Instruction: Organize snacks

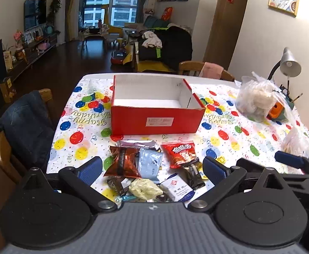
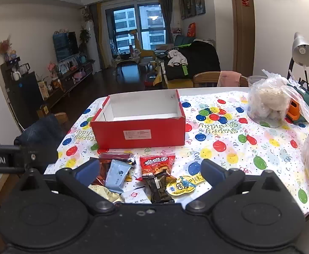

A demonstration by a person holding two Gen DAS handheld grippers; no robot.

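left claw agape, empty | right claw agape, empty | tablecloth reads "Happy Birthday" | red box white label illegible

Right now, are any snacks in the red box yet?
Not yet. The red box looks empty. Nothing is in hand: the left gripper and right gripper are both open, above the snack pile. All the packets, like the red chip bag and blue pouch, remain on the tablecloth.

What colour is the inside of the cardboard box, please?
White inside the red box; clearest in the left wrist view.
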